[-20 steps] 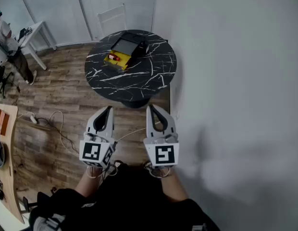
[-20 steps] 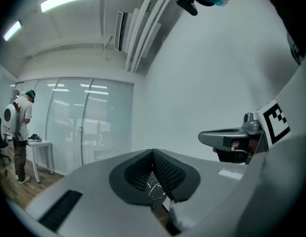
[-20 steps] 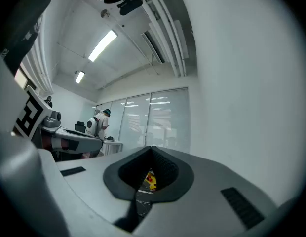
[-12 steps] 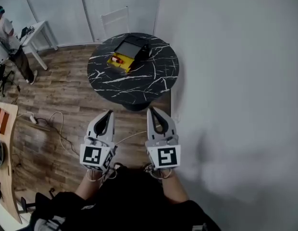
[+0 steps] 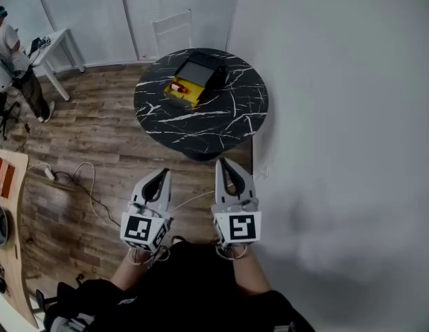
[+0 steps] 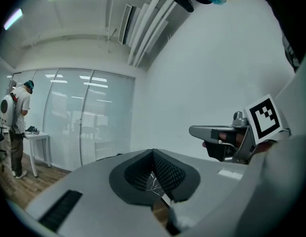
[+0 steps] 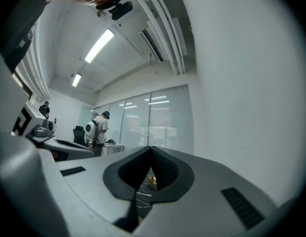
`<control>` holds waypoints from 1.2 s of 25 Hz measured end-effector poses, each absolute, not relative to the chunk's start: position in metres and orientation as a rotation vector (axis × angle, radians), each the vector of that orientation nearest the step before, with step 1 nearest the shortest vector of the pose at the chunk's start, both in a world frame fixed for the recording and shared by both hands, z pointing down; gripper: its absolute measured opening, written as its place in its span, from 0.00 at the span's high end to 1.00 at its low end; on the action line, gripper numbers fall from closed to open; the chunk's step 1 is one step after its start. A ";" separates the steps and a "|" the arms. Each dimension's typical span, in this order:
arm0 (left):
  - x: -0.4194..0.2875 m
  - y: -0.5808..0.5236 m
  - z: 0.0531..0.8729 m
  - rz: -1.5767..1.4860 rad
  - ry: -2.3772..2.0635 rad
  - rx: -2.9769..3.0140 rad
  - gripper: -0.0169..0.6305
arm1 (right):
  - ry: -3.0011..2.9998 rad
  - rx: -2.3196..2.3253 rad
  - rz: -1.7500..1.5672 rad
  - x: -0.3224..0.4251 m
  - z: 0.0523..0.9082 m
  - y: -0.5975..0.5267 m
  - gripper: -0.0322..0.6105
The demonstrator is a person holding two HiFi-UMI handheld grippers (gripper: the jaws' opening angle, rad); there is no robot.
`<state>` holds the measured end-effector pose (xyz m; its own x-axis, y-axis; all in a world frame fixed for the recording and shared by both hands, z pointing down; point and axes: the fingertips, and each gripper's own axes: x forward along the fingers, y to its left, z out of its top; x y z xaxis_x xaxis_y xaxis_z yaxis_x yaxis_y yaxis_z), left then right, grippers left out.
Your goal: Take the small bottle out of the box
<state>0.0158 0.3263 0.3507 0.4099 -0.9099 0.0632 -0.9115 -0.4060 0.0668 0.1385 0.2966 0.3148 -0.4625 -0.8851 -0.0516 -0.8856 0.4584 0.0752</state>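
On a round black marble table stands a yellow box with a dark lid. A small bottle with a red cap lies in its open yellow part. My left gripper and right gripper hang side by side well short of the table, both shut and empty. In the right gripper view the jaws meet, and a bit of the yellow box shows through the gap. In the left gripper view my left gripper is closed, with the right gripper's body at the right.
A white wall runs along the right. A white chair stands behind the table. A person stands by a white desk at far left. Cables lie on the wooden floor, and a wooden desk edge is at left.
The table and box have shifted right and slightly nearer in the head view. Both grippers sit a little lower in the picture and stay shut.
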 end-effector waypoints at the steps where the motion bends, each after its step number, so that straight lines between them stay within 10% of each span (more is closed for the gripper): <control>1: 0.010 0.326 0.353 0.028 -1.647 2.567 0.98 | 2.671 -1.635 0.145 0.133 0.316 0.295 0.96; 30: 0.004 0.136 0.382 0.197 -1.607 2.546 0.98 | 2.692 -1.594 0.000 0.131 0.341 0.102 0.96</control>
<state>0.0042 0.1362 0.3824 0.4262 -0.8874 0.1757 -0.9036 -0.4269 0.0357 0.1307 0.1021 0.3414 -0.4810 -0.8767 -0.0111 -0.8767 0.4810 -0.0068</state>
